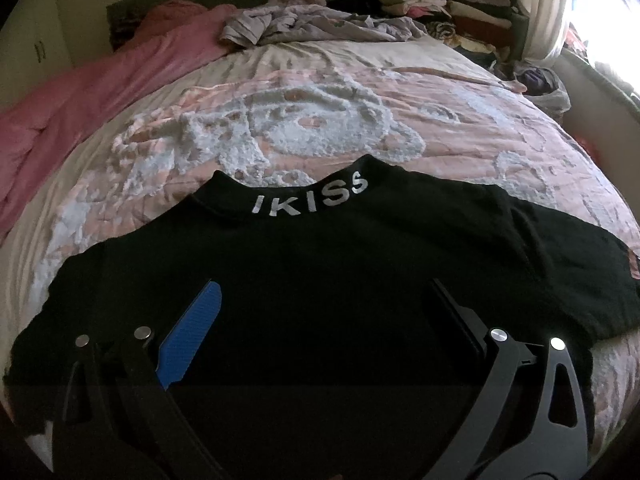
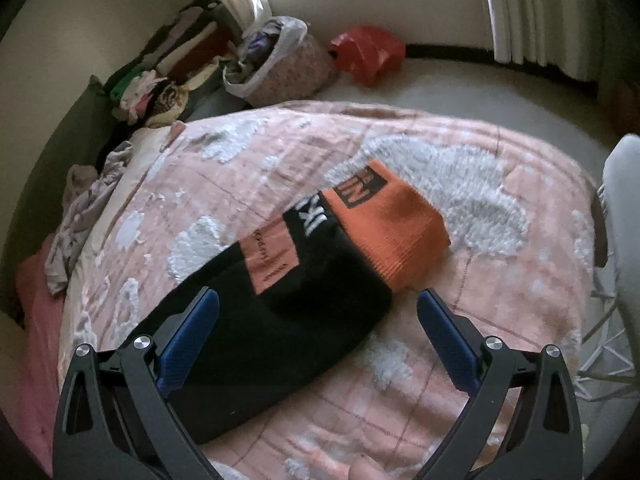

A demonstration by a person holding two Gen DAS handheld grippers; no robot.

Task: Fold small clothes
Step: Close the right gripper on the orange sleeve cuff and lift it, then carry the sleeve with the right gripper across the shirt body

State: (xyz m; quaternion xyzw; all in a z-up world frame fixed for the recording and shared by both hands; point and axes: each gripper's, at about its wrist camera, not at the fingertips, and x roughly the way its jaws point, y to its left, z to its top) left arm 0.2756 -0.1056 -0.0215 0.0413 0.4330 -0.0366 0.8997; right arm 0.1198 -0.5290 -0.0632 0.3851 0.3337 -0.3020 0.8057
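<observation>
While the black shirt (image 1: 320,264) lies flat on the bed (image 1: 304,120), the left gripper (image 1: 320,300) stands wide open above its lower part, and its fingers hold nothing. Ahead of this gripper, the white letters "IKISS" (image 1: 310,200) show on the collar. Only the left wrist view shows the pink sheet (image 1: 80,92) far to the left and the stack of folded clothes (image 1: 440,4) far ahead. The right wrist view shows other things: the orange cuff (image 2: 392,224) of the sleeve ahead of the right gripper (image 2: 318,304), which is also wide open, and a red bag (image 2: 368,54) on the floor beyond the bed.
</observation>
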